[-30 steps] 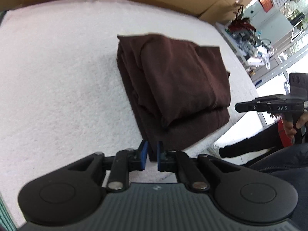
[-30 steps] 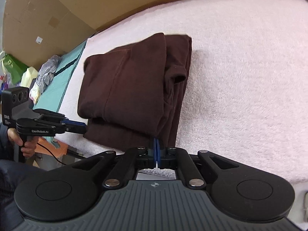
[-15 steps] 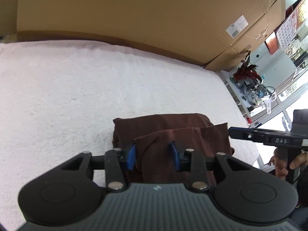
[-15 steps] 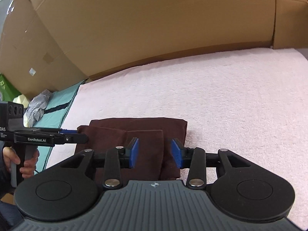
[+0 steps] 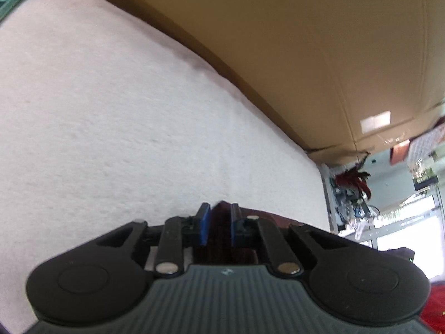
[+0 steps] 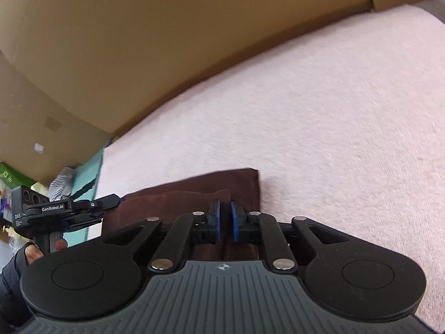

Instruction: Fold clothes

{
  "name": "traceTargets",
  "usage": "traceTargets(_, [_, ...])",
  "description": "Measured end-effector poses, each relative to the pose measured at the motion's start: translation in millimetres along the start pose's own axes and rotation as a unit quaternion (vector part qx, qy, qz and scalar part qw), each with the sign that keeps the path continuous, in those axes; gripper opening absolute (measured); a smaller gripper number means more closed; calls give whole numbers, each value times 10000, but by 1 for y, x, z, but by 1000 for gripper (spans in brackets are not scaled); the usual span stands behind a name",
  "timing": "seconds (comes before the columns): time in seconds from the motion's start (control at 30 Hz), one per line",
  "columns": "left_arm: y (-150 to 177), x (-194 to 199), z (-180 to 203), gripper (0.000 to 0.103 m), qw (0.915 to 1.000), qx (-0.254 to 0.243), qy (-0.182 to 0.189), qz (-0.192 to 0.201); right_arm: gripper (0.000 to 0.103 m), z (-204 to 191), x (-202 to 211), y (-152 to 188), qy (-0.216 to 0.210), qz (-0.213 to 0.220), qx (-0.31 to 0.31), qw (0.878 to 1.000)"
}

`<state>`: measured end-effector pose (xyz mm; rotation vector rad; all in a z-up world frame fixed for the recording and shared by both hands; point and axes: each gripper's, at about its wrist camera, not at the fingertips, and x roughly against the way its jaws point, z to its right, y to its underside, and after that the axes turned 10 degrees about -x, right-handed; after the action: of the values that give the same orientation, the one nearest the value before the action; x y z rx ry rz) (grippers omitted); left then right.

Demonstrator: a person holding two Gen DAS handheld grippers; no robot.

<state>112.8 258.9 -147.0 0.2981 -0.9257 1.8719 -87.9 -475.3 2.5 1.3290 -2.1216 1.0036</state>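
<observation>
Right wrist view shows your brown garment point(image 6: 194, 192) lying folded compact on the bench point(image 6: 333, 128), both grippers, right gripper point(image 6: 224, 220) and left gripper point(image 5: 218, 226), slightly parted, holding nothing.

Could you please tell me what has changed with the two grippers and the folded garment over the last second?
Both grippers dropped low and closed in on the folded dark-brown garment. The left gripper and right gripper opened wide half a second ago and have since narrowed their jaws over the near edge; whether they actually pinch cloth is unclear. The garment stays folded on the white fleecy cover, in front of the cardboard boxes.
</observation>
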Motion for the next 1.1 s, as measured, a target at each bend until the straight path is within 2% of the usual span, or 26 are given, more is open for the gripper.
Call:
traceTargets(0.07, [-2, 13, 18, 3, 9994, -302, 178, 22, 23, -1, 14, 1, 42, 244, -28, 9997])
traceTargets(0.1, [-3, 19, 28, 3, 9985, -464, 276, 27, 23, -4, 24, 2, 45, 415, 33, 9991])
traceTargets(0.13, [-2, 19, 45, 3, 9957, -793, 469, -120, 23, -10, 24, 4, 10, 391, 217, 9990])
traceTargets(0.17, [1, 17, 63, 4, 9906, -1153, 680, -297, 23, -16, 20, 7, -34, 325, 427, 9986])
traceTargets(0.2, [6, 11, 83, 10, 9817, -1694, 707, -499, 23, -22, 17, 10, -78, 258, 637, 9976])
traceTargets(0.23, [15, -1, 98, 21, 9708, -2275, 421, -633, 23, -28, 14, 13, -121, 192, 847, 9962])
traceTargets(0.27, [23, -13, 113, 32, 9556, -2847, 81, -750, 23, -34, 10, 16, -165, 125, 1056, 9942])
traceTargets(0.33, [38, -40, 122, 31, 9318, -3488, -472, -889, 23, -47, 4, 22, -251, -9, 1473, 9888])
traceTargets(0.37, [40, -49, 120, 32, 9286, -3555, -556, -912, 23, -53, 0, 25, -295, -76, 1680, 9853])
traceTargets(0.4, [42, -57, 117, 37, 9272, -3579, -605, -926, 22, -59, -3, 28, -338, -142, 1887, 9814])
traceTargets(0.47, [35, -60, 103, 41, 9451, -3120, -488, -846, 13, -49, -18, 23, -88, 21, 1675, 9858])
traceTargets(0.5, [30, -57, 98, 40, 9548, -2824, -450, -815, 0, -39, -24, 15, -13, 123, 1349, 9908])
traceTargets(0.53, [25, -53, 92, 39, 9637, -2518, -418, -785, 0, -28, -25, 9, -41, 200, 951, 9953])
traceTargets(0.57, [22, -45, 91, 38, 9681, -2356, -477, -713, 0, -22, -22, 5, -68, 257, 655, 9975])
traceTargets(0.6, [21, -35, 95, 40, 9680, -2382, -524, -596, 1, -24, -14, 6, -37, 342, 647, 9973])
traceTargets(0.63, [23, -24, 104, 42, 9646, -2547, -456, -510, 7, -28, -6, 8, 5, 434, 694, 9966])
traceTargets(0.67, [26, -14, 113, 49, 9603, -2731, -366, -432, 18, -36, 3, 11, 7, 521, 851, 9950])
traceTargets(0.7, [35, -7, 124, 55, 9522, -3003, -259, -496, 21, -45, 11, 17, -59, 539, 1088, 9926])
traceTargets(0.77, [58, -9, 138, 59, 9289, -3613, -227, -784, 21, -62, 19, 32, -157, 495, 1609, 9856])
traceTargets(0.8, [72, -15, 140, 59, 9171, -3850, -287, -992, 21, -67, 19, 43, -157, 377, 1847, 9819])
traceTargets(0.83, [84, -22, 137, 59, 9088, -3987, -420, -1153, 21, -71, 18, 54, -156, 246, 2076, 9778])
traceTargets(0.9, [102, -28, 130, 60, 9041, -4105, -545, -1056, 21, -69, 7, 75, 52, 32, 2459, 9693])
traceTargets(0.97, [116, -30, 127, 61, 8994, -4221, -655, -933, 21, -55, 1, 87, 84, 39, 2375, 9713])
traceTargets(1.0, [116, -30, 128, 62, 8996, -4213, -696, -920, 21, -48, -1, 92, 90, 54, 2311, 9729])
traceTargets(1.07, [110, -29, 128, 63, 9120, -3929, -693, -954, 21, -41, 1, 91, 12, 32, 2152, 9766])
traceTargets(1.1, [103, -24, 128, 63, 9222, -3698, -677, -903, 21, -42, 1, 87, 11, -53, 2162, 9763])
